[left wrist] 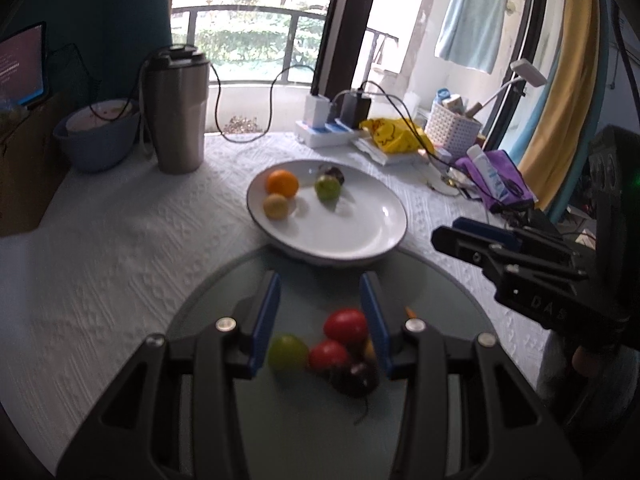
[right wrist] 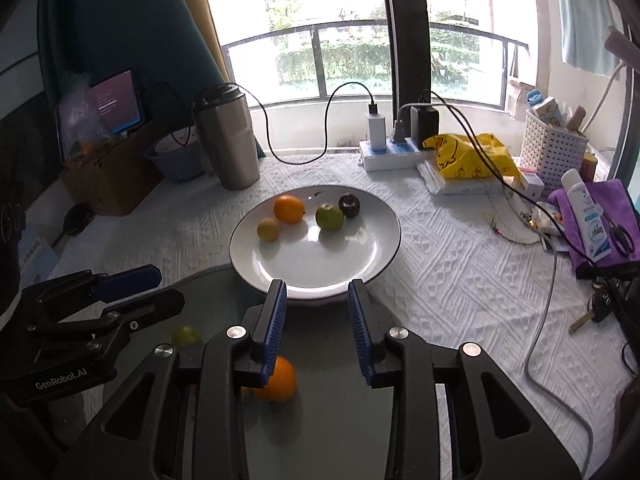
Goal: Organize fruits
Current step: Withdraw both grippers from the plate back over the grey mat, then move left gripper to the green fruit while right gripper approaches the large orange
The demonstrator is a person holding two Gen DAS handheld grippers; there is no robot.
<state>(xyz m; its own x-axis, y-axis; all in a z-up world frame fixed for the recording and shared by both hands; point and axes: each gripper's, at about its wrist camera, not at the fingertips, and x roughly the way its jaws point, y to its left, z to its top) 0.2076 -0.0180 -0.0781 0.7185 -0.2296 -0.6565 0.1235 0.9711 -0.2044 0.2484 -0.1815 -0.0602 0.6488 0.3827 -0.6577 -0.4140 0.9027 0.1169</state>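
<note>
Left wrist view shows our left gripper with jaws apart and empty over the red fruit on the grey mat, right gripper likewise unclosed; next we judge: descend, grasp, carry to white plate

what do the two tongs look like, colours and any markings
Both tongs are matte black plastic frames with silver round bolts and blue ribbed pads. The left tongs carry white "GenRobot.AI" lettering on the side, seen from the right wrist. The right tongs show raised "DAS" letters on their body.
</note>
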